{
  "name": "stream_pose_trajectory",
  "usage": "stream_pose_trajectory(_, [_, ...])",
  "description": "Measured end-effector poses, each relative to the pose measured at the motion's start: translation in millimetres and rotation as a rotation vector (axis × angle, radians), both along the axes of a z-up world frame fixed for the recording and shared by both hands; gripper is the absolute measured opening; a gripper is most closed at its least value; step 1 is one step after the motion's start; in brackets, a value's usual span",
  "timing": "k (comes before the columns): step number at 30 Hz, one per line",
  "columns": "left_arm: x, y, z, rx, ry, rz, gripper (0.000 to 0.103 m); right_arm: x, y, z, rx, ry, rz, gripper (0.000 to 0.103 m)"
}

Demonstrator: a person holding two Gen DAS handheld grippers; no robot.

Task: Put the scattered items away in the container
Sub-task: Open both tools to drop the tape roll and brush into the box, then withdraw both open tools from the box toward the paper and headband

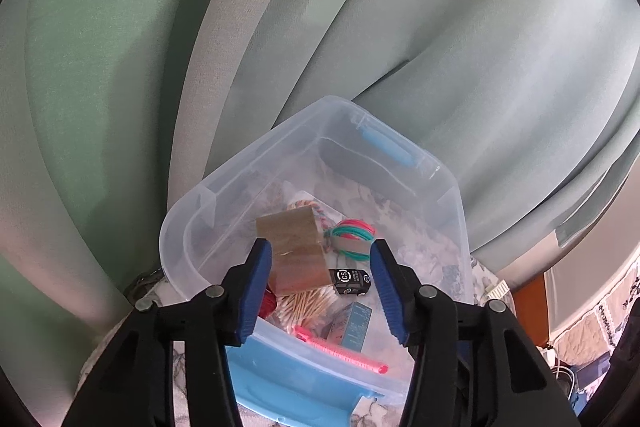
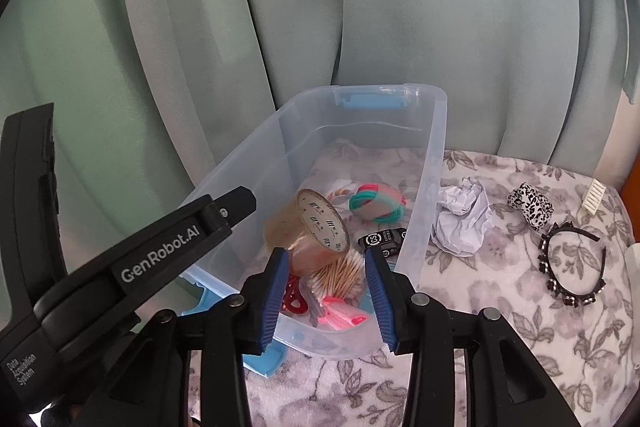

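Fingers (image 2: 378, 291) on right gripper (image 2: 326, 297) apart, empty, same on left gripper (image 1: 320, 289) | crumpled paper (image 2: 462, 219) right of container (image 2: 434, 163), on bedspread (image 2: 500, 307) | right hand nearer

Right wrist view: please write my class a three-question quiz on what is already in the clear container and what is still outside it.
1. True or false: the tape roll lies inside the clear container.
2. Which item lies outside, nearest the container wall? A crumpled paper B black headband C spotted scrunchie
3. Fill in: the right gripper holds ____.

Key: 1 true; 2 A; 3 nothing, its jaws stand apart over the cotton swabs.
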State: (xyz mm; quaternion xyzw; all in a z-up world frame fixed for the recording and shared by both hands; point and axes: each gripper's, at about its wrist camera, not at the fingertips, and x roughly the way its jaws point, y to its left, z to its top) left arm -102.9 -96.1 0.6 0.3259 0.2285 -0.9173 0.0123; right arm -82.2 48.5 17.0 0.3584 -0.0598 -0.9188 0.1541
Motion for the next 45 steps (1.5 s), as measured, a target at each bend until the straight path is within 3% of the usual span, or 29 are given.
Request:
stream_pose_trajectory(6, [0.4, 3.7, 2.3, -0.005, -0.021, -0.002, 0.055, 8.3, 2.8, 6.2, -0.013, 0.009, -0.004, 0.05])
stream_pose_trajectory(8, [1.1, 4.6, 3.8, -0.007, -0.03, 0.002, 0.055, 11.3, 6.2, 9.0, -0.006, 0.013, -0.02, 0.058])
stream_pose_trajectory(15, [9.1, 12.2, 15.4, -0.023, -0.055, 0.013, 0.056, 22.5, 37.8, 16.7, -0.052, 0.005, -0.109, 0.059])
stream_pose_trajectory(35, [80.2, 90.3, 91.5, -0.206, 0.07, -0.114, 0.057, 97.8, 112.1, 80.2, -0.203, 0.174, -0.26, 0.063])
stream_pose_trajectory(45, [110.1, 130.1, 108.3, -0.289, 0.104, -0.177, 0.057, 132.4, 133.2, 96.0, -0.234, 0.246, -0.275, 0.066])
